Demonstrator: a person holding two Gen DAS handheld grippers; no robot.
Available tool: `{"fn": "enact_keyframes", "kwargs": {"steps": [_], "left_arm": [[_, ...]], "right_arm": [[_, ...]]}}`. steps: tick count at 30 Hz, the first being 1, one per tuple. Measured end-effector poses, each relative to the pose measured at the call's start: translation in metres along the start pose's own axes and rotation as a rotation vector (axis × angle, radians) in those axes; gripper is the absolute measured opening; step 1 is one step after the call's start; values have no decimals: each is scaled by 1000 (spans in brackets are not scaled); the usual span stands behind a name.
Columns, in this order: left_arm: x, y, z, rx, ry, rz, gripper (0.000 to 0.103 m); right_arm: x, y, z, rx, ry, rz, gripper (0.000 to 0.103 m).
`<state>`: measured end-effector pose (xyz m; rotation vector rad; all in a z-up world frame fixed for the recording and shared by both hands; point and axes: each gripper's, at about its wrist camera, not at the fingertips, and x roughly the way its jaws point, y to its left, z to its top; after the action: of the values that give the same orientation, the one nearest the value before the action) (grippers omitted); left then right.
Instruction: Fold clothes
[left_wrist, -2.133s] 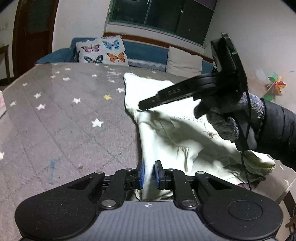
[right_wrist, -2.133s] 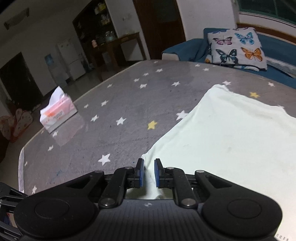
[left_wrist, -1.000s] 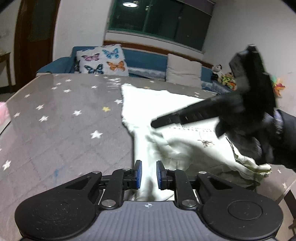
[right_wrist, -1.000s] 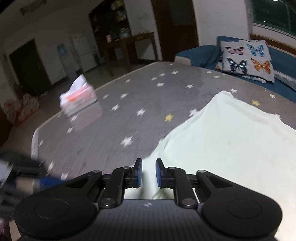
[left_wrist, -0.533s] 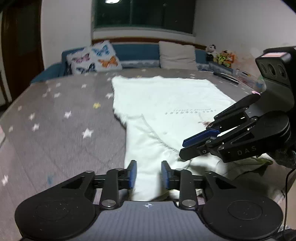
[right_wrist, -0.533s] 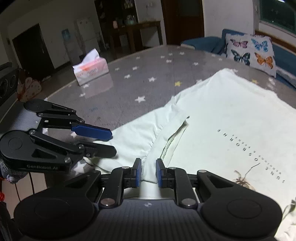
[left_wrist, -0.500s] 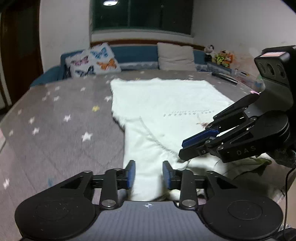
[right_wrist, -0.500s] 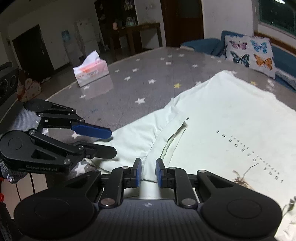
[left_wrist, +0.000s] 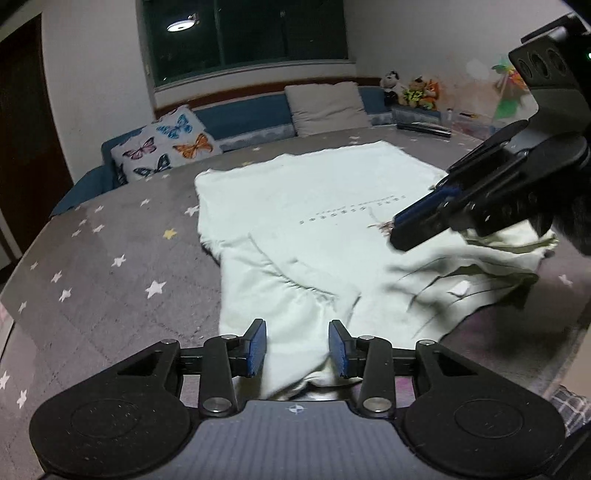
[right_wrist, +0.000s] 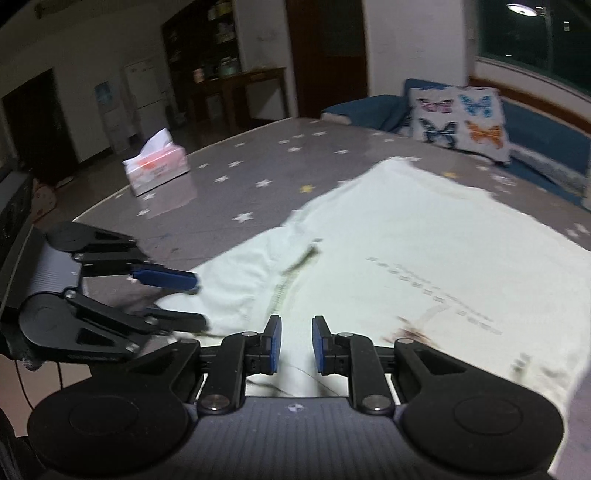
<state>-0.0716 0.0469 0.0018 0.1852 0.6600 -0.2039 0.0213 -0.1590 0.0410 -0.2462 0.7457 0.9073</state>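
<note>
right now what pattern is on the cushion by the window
Coloured butterflies on white cushion; the right wrist view shows it best.

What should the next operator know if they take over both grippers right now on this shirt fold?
Left gripper: jaws have just been opening, sleeve cloth between them but not pinched.
Right gripper: jaws slightly apart over the shirt, holding nothing.
Shirt lies print-up on the star-patterned table, body flat, near sleeve and collar end rumpled.
Done: spread out. Left: smooth sleeves, make every fold.
</note>
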Motion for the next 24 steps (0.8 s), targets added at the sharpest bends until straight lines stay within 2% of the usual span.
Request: {"fn": "enact_keyframes", "kwargs": {"steps": [5,10,14,19,24], "left_arm": [[0,-10,-5,47,-9,-14,43],[1,-21,-15,96,-7,7,44],[-7,-23,-12,90,-31,6,49],[-4,-27,-16,106,-12,12,52],[-17,-28,-14,116,-28,23,55]], "right_arm": [[-38,-20,-27,68,-15,-104,28],[-72,-43,-65,176,-13,-218,29],[-90,-57,-91,250,-12,-282,28],[-87,-60,-116,279,10,-300,29],[-90,-51,-116,227,0,-315,29]]}}
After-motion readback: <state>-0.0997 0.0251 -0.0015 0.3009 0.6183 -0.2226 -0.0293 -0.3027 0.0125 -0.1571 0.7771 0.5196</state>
